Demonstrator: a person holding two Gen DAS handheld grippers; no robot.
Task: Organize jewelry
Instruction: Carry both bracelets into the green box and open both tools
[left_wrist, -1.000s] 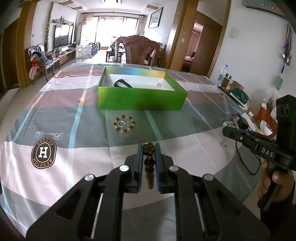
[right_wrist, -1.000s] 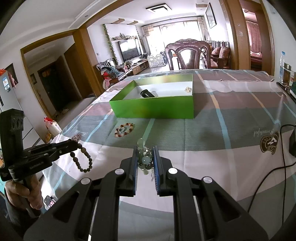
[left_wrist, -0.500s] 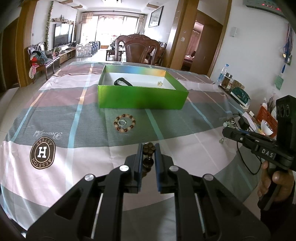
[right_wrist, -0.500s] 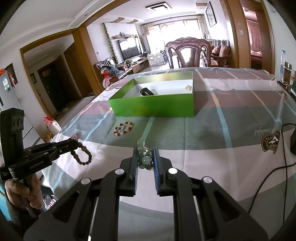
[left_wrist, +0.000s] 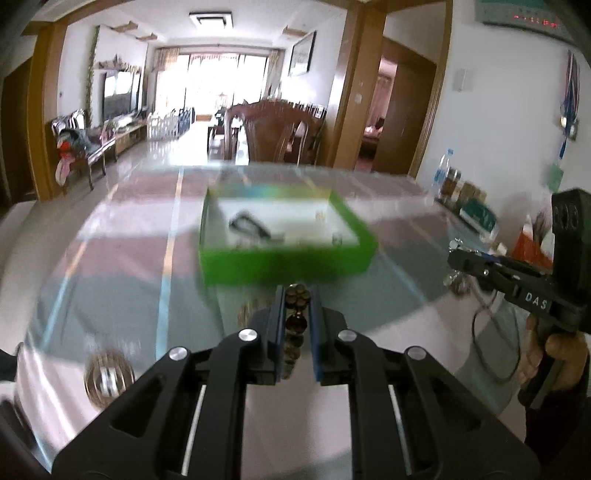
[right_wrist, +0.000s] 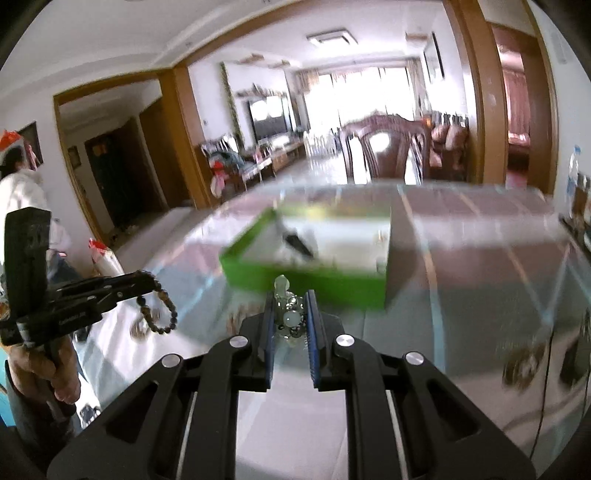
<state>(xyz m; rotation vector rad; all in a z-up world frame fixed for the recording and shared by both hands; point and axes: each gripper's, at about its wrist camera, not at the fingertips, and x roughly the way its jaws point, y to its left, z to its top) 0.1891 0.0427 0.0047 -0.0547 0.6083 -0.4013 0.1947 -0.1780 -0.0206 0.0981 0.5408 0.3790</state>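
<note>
My left gripper (left_wrist: 297, 295) is shut on a brown wooden-bead bracelet (left_wrist: 295, 301), which hangs down between the blue pads. In the right wrist view the same bracelet (right_wrist: 162, 314) dangles in a loop from the left gripper (right_wrist: 147, 280). My right gripper (right_wrist: 290, 306) is shut on a pale glass-bead bracelet (right_wrist: 290, 318); that gripper (left_wrist: 456, 256) also shows at the right of the left wrist view. Just ahead of both stands the open green box (left_wrist: 284, 264) (right_wrist: 306, 286), holding a black item (left_wrist: 247, 225) and small pieces. A third bracelet (left_wrist: 247, 314) lies on the cloth, partly hidden by my left finger.
The table wears a checked cloth (left_wrist: 122, 280) with round logos (left_wrist: 107, 376). Bottles and jars (left_wrist: 452, 181) line its right edge, and a black cable (right_wrist: 546, 369) runs there. A wooden chair (left_wrist: 273, 133) stands beyond the far end. A person in white (right_wrist: 22, 192) is at the far left.
Both grippers have risen and moved toward the green box, which now looks larger and closer. Each still holds its bracelet. The third bracelet has slipped behind my left finger.
</note>
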